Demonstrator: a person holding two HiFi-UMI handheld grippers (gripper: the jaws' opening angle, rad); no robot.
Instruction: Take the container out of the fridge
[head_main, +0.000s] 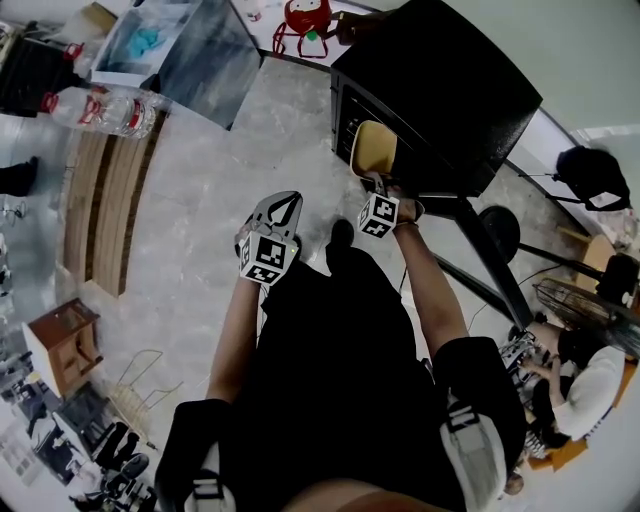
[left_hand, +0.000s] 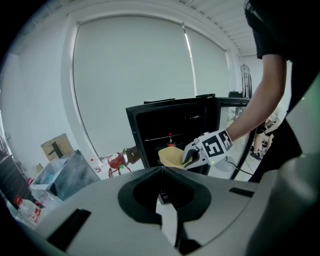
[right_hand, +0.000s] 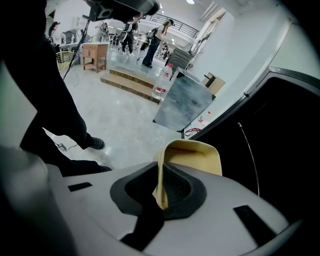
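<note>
The black fridge stands open ahead of me on the right. A pale yellow container is at its opening, tilted, and my right gripper is shut on its rim. In the right gripper view the container rises from between the jaws of the right gripper, with the dark fridge interior to the right. The left gripper view shows the container and the right gripper in front of the fridge. My left gripper hangs to the left of the fridge, shut and holding nothing.
A small bottle stands on a shelf inside the fridge. Left of the fridge are a red toy, a grey bin, water bottles and a wooden pallet. A seated person and a fan are at right.
</note>
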